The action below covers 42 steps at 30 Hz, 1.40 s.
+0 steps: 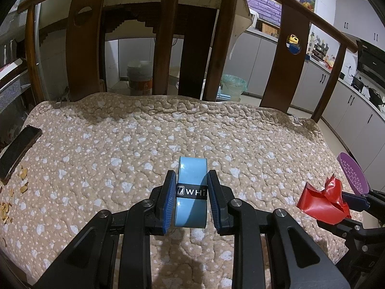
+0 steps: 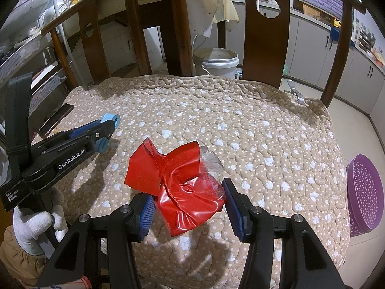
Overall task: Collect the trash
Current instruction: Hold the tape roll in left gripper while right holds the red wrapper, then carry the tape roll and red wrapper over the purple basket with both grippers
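1. The right gripper (image 2: 187, 207) has its jaws closed on a red wrapper (image 2: 178, 183). The wrapper is shiny, thin and all crumpled, with one flat corner sticking up and a bit of clear plastic on its far side. It hangs just above the cushion (image 2: 240, 125).
2. The left gripper (image 1: 191, 197) has its jaws closed tight on a blue roll (image 1: 191, 180). The roll is light blue and smooth, with a black band around it that has white letters. It is held up over the near part of the cushion, to the left of the wrapper.
3. A hand (image 2: 33, 226) in a white glove holds the left gripper.
4. The cushion is tan and bumpy with white hearts and little dots. It lies on a wooden chair (image 2: 262, 36).
5. A purple basket (image 2: 365, 192) stands on the floor just beside the cushion's right edge.
6. Past the cushion's far edge, behind the chair back, stands a white bucket (image 2: 216, 62).
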Each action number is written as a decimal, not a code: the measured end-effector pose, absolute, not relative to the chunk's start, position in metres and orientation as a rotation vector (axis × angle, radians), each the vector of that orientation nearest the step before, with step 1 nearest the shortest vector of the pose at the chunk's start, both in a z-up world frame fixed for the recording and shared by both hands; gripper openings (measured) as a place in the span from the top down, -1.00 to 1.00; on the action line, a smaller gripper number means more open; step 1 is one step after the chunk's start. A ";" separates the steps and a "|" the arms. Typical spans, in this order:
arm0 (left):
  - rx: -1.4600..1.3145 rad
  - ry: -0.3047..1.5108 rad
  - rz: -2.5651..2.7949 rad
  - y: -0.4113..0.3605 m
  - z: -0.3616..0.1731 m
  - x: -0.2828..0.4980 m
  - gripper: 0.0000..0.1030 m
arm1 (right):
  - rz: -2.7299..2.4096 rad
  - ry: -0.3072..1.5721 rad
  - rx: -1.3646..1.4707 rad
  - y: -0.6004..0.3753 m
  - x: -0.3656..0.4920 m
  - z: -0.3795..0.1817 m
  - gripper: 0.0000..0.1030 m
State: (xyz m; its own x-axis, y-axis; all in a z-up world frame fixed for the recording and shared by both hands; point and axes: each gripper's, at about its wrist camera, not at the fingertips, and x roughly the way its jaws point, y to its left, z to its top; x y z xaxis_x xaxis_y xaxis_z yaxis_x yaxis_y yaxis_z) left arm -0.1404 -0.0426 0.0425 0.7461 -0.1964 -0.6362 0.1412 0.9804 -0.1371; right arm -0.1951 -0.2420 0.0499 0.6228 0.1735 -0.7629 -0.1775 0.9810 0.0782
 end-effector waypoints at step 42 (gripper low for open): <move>0.213 0.762 -0.243 -0.141 0.078 -0.187 0.51 | 0.213 0.717 0.047 -0.341 -0.193 0.073 -0.11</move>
State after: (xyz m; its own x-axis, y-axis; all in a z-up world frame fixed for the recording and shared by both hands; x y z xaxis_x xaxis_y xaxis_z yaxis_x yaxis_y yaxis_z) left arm -0.1866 -0.1406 0.0782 0.6981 -0.1397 -0.7022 0.2929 0.9507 0.1021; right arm -0.1930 -0.3414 0.0731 0.7334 0.2094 -0.6468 -0.1773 0.9774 0.1154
